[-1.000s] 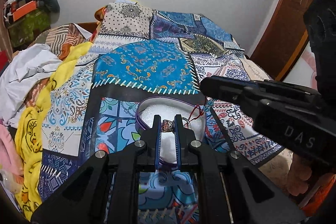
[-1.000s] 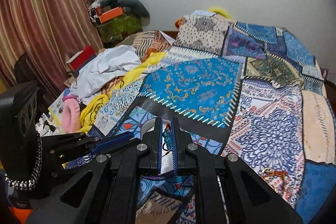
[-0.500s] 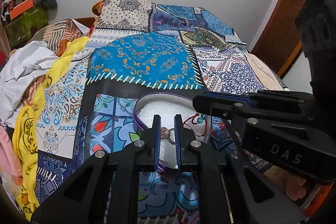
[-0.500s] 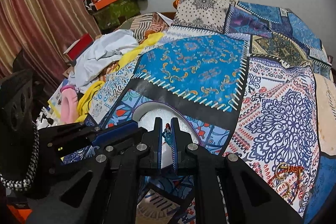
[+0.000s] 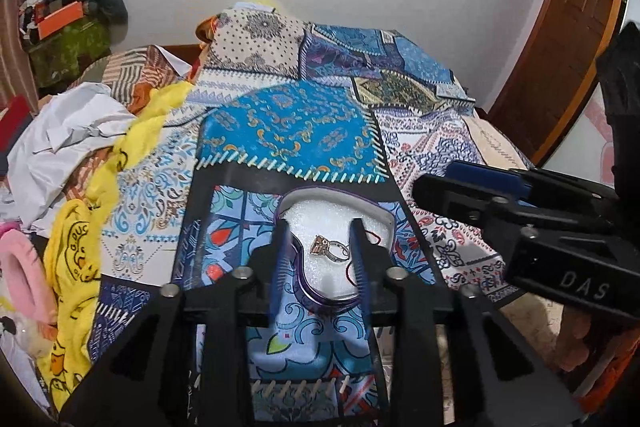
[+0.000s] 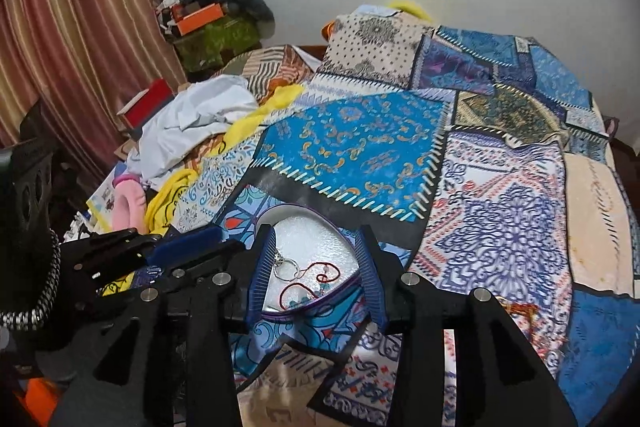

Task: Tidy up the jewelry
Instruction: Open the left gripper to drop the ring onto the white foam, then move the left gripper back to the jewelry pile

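Where purple-rimmed tray [image 5: 296,269] lies: ring [image 5: 329,248], red cord [image 6: 316,277] inside.

A heart-shaped tray [image 5: 380,215] lies on the bed [image 6: 500,227], near its front edge and about midway across. In the tray rest a ring [image 5: 330,249] toward its left side and a bracelet [image 6: 310,281] to the right of it, just beside it. The left tongs [image 5: 320,263] hang over the tray, straddling the ring without touching it; the right tongs [image 6: 314,273] hang over it too, straddling the bracelet. A heap of clothes [image 6: 192,119] lies along the bed's left edge. A pillow [image 6: 372,43] sits at the bed's far edge
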`<state>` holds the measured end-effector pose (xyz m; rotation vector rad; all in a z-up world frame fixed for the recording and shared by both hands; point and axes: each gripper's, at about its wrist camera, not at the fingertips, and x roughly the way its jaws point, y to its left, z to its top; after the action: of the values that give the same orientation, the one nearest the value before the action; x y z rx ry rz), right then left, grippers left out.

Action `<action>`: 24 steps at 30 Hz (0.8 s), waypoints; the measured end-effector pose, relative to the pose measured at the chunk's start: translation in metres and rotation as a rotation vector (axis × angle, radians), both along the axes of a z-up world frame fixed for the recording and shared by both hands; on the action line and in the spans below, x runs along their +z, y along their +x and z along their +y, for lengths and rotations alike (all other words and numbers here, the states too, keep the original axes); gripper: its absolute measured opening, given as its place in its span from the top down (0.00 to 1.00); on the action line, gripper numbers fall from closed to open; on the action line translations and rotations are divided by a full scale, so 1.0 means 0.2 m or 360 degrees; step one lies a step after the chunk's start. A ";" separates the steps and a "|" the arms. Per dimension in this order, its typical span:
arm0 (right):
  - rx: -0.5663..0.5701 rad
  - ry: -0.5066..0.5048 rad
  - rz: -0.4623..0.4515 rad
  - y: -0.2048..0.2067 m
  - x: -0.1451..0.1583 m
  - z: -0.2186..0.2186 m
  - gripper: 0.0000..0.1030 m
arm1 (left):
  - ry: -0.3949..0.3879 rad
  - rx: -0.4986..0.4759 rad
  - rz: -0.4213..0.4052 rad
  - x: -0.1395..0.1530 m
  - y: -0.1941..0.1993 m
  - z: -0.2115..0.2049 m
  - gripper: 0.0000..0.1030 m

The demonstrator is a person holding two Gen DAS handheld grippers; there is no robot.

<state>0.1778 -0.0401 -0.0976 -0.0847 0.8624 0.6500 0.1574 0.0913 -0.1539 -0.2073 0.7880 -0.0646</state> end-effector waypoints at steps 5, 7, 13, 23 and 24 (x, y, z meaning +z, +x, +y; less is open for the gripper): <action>-0.0037 0.0012 -0.0053 -0.04 0.06 -0.07 0.63 | 0.0007 0.0021 -0.0033 0.07 -0.04 -0.02 0.59; -0.0053 0.0015 -0.0076 -0.07 0.09 -0.10 0.63 | 0.0015 0.0026 -0.0046 0.10 -0.07 -0.03 0.55; -0.0105 0.0043 -0.0133 -0.13 0.15 -0.22 0.63 | 0.0029 0.0016 -0.0082 0.17 -0.12 -0.10 0.49; -0.0299 0.0028 -0.0196 -0.18 0.20 -0.50 0.58 | 0.0011 -0.0108 -0.0096 0.21 -0.10 -0.31 0.47; -0.0320 0.0022 -0.0201 -0.19 0.21 -0.53 0.58 | 0.0015 -0.0139 -0.0091 0.21 -0.09 -0.35 0.47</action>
<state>0.1406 -0.1458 -0.0565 -0.0253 0.7336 0.4570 0.1393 0.0207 -0.1127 -0.1616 0.7403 -0.1486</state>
